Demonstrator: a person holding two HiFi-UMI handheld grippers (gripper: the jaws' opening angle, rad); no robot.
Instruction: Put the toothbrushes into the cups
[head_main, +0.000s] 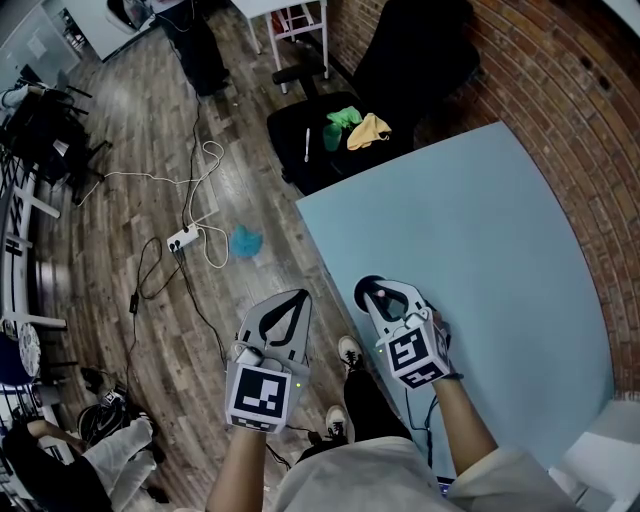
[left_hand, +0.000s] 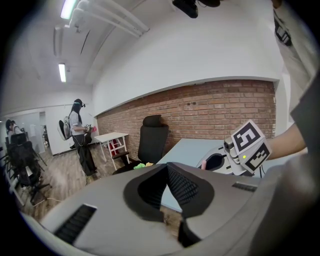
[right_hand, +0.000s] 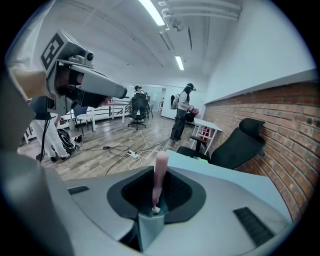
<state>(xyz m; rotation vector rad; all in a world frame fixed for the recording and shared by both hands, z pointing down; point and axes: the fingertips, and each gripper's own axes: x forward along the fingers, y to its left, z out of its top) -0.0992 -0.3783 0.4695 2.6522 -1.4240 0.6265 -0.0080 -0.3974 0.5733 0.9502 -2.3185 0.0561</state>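
One pink toothbrush (right_hand: 160, 172) stands upright, gripped by right jaws; left jaws closed, empty.

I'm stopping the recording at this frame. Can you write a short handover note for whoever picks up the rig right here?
Grippers: the left claw is shut and empty, held over the floor beside the blue table. The right claw is shut on a pink toothbrush, which stands upright between its pads at the table's near edge.
Cups: none clearly in view. The dark round shape at the right claw's tip may be one; I cannot tell.
Done: one toothbrush is in hand.
Left: locate a cup and put this toothbrush in it. No other toothbrushes are in view.
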